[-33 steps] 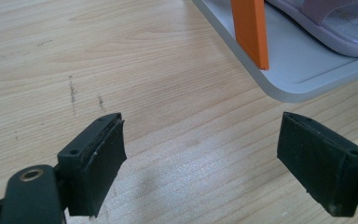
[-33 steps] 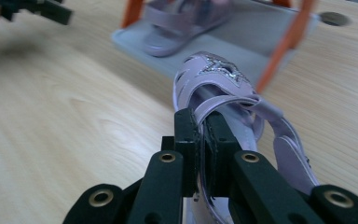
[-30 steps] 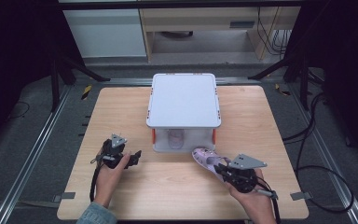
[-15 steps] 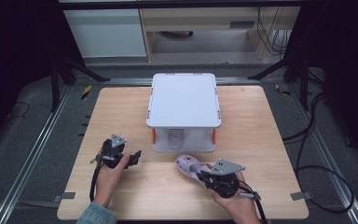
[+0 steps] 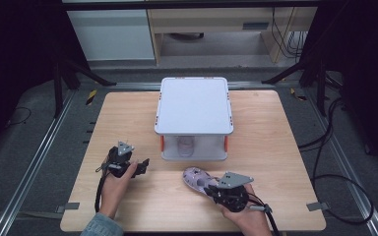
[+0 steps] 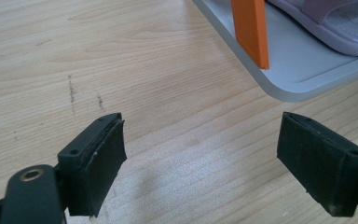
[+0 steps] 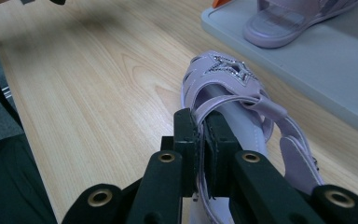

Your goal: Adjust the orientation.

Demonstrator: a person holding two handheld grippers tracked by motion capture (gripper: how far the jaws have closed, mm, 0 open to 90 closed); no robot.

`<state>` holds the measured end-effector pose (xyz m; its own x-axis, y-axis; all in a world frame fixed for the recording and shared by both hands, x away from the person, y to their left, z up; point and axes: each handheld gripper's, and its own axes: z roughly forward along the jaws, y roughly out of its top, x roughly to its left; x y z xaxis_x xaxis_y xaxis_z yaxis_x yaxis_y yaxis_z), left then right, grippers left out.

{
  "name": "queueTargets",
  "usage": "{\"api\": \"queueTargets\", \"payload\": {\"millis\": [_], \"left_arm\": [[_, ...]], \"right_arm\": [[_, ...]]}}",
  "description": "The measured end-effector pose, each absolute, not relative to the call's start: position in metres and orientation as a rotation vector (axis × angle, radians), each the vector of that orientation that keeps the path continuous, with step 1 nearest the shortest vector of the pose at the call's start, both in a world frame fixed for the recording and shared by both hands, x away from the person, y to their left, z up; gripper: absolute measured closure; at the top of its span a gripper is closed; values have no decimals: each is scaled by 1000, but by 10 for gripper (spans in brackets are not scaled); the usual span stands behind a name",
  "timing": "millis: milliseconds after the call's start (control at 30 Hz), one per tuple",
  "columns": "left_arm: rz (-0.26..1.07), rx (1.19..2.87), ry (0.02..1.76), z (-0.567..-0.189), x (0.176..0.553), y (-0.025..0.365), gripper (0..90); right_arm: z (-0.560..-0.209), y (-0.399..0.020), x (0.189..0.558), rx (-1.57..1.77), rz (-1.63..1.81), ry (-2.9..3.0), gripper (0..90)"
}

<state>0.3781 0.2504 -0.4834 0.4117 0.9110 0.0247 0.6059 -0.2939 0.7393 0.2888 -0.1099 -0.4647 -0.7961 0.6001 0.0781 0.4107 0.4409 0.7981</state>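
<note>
Right tongs clamped on lilac star-trimmed sandal's side strap; left tongs apart, idle.
Held low over wooden bench, likely bound for grey two-tier rack beside its twin.

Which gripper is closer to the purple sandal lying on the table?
Right. The right gripper is shut on the purple sandal, pinching its side. The left gripper sits open and apart from it, off to the sandal's left in the high view.
</note>
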Motion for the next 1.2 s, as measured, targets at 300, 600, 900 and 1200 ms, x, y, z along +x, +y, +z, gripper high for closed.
{"api": "queueTargets", "payload": {"millis": [300, 600, 900, 1200], "left_arm": [[597, 2015, 1284, -483, 378, 251, 141], [597, 2017, 1284, -483, 378, 250, 141], [600, 2022, 1282, -484, 378, 249, 141], [597, 2022, 1284, -484, 378, 250, 141]], "right_arm": [[-470, -105, 287, 863, 1265, 2528, 828], [-463, -114, 285, 852, 1275, 2545, 637], [-444, -143, 294, 875, 1259, 2459, 599], [-456, -144, 306, 851, 1177, 2520, 524]]}}
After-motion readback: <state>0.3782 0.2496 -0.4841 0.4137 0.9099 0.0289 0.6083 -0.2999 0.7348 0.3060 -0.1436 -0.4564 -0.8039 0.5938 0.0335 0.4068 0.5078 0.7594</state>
